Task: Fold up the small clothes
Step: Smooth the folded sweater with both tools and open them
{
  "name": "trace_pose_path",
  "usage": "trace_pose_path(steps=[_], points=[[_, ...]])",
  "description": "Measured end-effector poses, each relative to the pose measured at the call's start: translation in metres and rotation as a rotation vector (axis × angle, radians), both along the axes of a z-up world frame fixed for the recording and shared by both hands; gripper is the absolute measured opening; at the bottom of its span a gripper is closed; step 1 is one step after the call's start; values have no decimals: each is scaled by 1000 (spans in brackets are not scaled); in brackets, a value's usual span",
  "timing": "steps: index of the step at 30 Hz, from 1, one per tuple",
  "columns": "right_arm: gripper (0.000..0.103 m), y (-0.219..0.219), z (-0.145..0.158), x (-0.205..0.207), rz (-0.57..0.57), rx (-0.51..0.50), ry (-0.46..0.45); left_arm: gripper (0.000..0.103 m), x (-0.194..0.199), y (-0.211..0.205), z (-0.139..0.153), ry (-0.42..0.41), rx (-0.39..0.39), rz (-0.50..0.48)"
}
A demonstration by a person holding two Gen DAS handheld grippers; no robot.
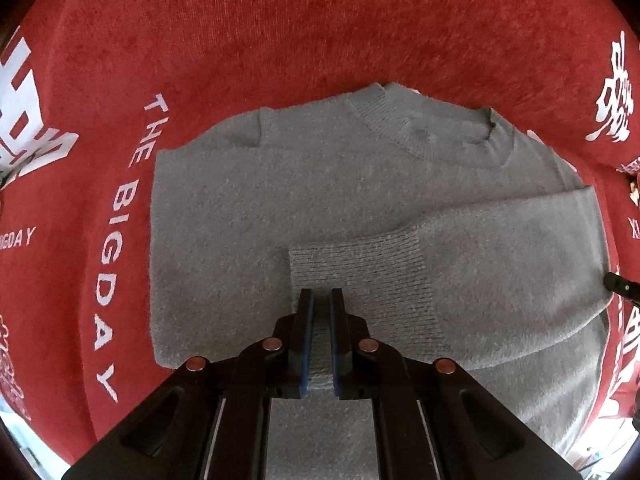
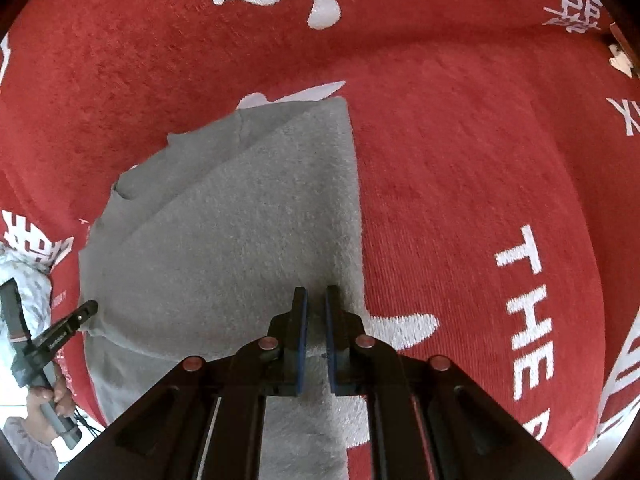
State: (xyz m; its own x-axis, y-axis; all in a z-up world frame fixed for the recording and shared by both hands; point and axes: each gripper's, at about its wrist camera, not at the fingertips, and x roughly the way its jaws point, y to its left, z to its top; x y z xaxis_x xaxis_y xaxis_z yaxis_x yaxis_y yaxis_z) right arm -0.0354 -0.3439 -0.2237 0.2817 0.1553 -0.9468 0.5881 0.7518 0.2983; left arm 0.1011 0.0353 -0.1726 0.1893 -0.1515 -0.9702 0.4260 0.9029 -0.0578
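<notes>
While the grey sweater (image 1: 280,200) lies flat on the red printed cloth (image 1: 280,32), left gripper (image 1: 321,300) pinched on its ribbed cuff (image 1: 360,272) folded across the body, right gripper (image 2: 314,300) clamped on the sweater's right edge.

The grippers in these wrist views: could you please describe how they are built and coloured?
Both look alike. The left gripper and right gripper have matte black bodies, two flat parallel fingers lined with blue pads, and four round copper-coloured pivot caps. In the right view, the left hand grips a grey handle, with a light patterned sleeve.
</notes>
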Motion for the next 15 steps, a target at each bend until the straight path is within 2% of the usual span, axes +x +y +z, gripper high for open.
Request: trace_pose_path(steps=[7,10,15], points=[[10,-6,6,-7,-69,43,16,9,-2,3,1,17,19,9],[15,-5,13,-11,-70,49,13,9,-5,4,2,22,39,10],[33,1,21,-19,-73,73,14,9,-10,3,4,30,66,11]])
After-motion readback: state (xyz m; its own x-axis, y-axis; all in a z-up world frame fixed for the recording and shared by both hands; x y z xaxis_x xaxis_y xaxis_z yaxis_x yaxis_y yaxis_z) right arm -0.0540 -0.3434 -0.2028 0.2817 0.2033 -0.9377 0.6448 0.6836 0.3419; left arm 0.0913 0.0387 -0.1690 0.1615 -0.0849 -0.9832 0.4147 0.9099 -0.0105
